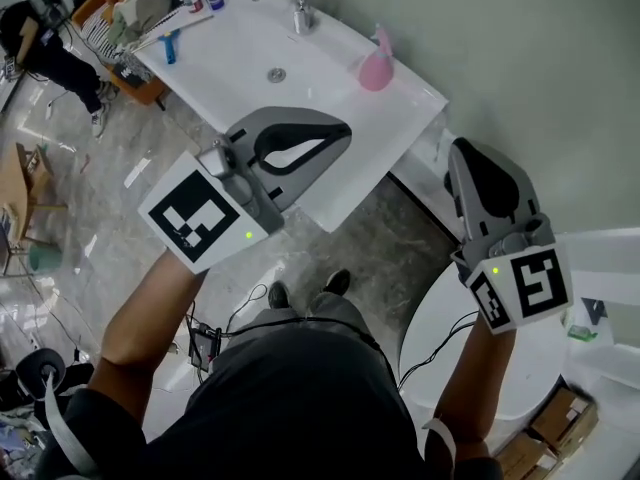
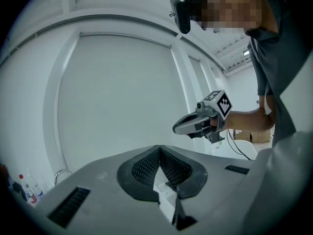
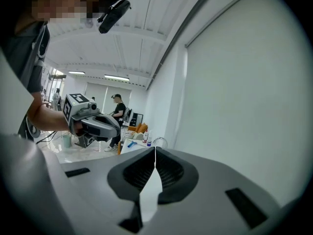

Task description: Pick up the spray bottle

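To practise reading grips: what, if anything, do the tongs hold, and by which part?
Nothing is held. The left tongs and the right tongs are both shut and empty; the pink bottle sits untouched on the basin.

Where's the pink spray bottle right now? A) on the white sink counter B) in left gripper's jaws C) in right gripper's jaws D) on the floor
A: the pink plastic spray bottle stands on the white sink counter near the wall; the left gripper and right gripper are shut, nothing between their jaws.
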